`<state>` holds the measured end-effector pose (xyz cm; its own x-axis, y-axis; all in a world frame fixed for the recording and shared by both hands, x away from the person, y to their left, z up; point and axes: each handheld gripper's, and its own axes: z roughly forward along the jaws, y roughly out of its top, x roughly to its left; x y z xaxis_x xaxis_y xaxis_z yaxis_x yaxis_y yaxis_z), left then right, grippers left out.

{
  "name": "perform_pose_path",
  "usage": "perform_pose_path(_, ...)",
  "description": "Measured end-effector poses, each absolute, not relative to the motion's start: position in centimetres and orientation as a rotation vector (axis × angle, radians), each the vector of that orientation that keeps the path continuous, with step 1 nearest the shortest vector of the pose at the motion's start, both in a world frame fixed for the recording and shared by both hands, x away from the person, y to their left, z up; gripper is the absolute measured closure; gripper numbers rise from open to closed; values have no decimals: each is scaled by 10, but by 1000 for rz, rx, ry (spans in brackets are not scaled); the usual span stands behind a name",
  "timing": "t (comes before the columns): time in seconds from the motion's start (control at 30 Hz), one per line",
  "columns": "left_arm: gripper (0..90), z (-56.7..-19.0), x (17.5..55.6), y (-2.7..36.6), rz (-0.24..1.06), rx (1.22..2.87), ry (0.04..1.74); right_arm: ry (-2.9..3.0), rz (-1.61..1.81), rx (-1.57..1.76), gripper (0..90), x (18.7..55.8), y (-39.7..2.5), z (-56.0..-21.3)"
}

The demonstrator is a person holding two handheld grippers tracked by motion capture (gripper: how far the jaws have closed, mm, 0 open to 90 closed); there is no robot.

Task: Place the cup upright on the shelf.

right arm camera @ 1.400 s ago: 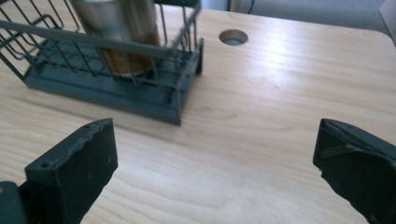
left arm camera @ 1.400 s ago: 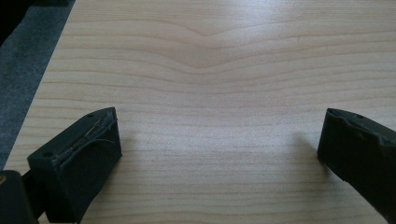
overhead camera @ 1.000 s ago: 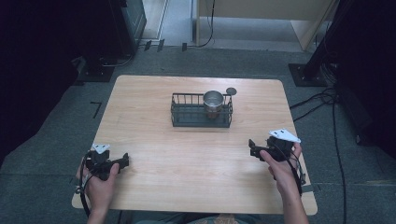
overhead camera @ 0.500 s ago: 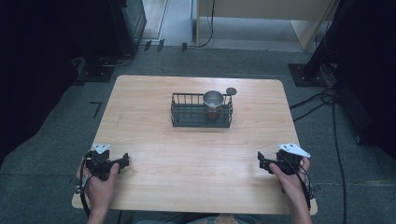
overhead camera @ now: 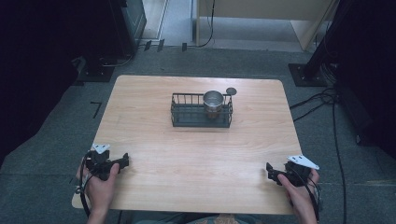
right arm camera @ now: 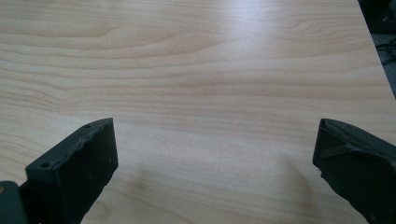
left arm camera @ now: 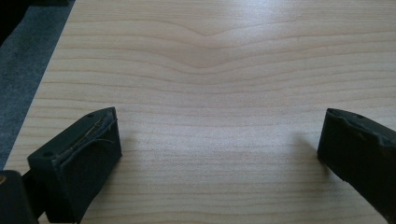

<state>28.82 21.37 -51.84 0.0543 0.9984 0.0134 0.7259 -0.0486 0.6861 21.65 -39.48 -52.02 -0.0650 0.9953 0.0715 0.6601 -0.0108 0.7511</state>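
Table [overhead camera: 154, 130] first, since it's the biggest thing here: light wood, rounded corners, sitting on a grey carpeted floor [overhead camera: 56, 140] with cables [overhead camera: 327, 100] trailing off around 3 o'clock. Next down in size is the black wire basket [overhead camera: 189, 113], parked a bit toward 12 o'clock from the table's middle. Inside it, at the basket's 3 o'clock end, stands a shiny metal cup [overhead camera: 213, 100], upright, mouth facing up. Just outside the basket's far right corner there's a small round dark lid-looking thing [overhead camera: 231, 91]; can't tell if it's touching the wire or not.

Both hands are parked at the near edge, well away from the basket. The left gripper [overhead camera: 122, 162] sits at roughly 8 o'clock on the table, held low over the wood, jaws pointing toward 3 o'clock. In the left gripper view its jaws are spread wide with bare wood between them, so it's released and holding nothing. The right gripper [overhead camera: 271, 171] is at about 4 o'clock, jaws pointing toward 9 o'clock. Same deal in the right gripper view: jaws wide apart, plain wood grain between them.
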Motion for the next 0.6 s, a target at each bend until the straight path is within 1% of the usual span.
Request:
perform_pose_path(0.17,0,-518,288,214,698,1828,1723,1770,864,1736,0,209,-401,-526)
perform_pose_path(0.6,0,-518,288,214,699,1829,1723,1793,829,1749,0,195,-410,-527)
